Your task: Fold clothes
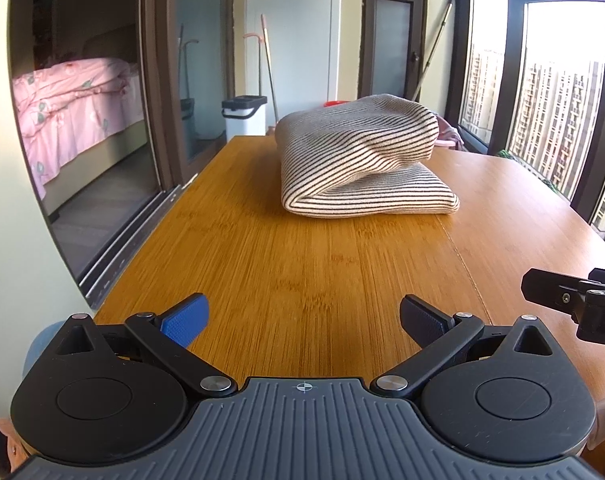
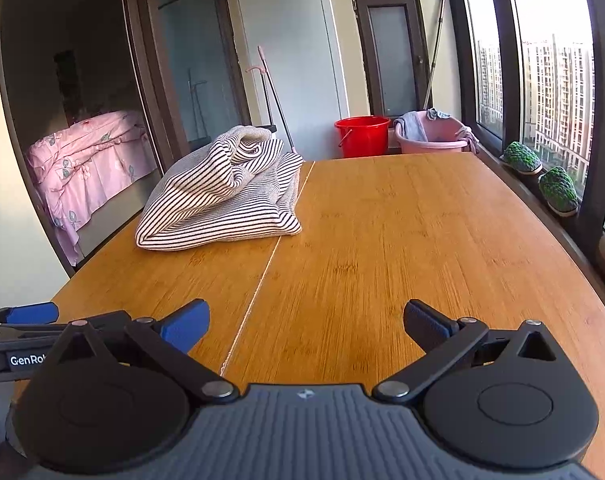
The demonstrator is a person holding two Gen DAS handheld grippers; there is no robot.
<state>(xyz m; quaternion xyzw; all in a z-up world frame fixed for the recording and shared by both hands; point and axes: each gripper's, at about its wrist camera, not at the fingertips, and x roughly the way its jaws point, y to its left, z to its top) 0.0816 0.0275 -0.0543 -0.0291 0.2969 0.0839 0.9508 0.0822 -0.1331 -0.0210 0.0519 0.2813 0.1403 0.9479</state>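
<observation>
A: Two grippers, and both hold nothing. The left gripper (image 1: 304, 322) has its jaws spread wide over the bare table (image 1: 302, 264), and the right gripper (image 2: 306, 322) is spread the same way.

B: Where is the garment?

A: The striped garment (image 1: 360, 160) lies far ahead on the table, well apart from both. In the left view it is almost straight in front of the jaws, a little to the right. In the right view the garment (image 2: 222, 200) is ahead and clearly to the left, just left of the seam in the table.

B: So which one is nearer?

A: I judge the left, because it points at the bundle more directly. The long axis seems to run across the left gripper's view, with a folded edge turned toward it.

B: Is it folded already?

A: It looks folded over, but loose and puffy on top.

B: Any writing?

A: Only "GenRo", cut off, on the left gripper's body in the right view.
</observation>
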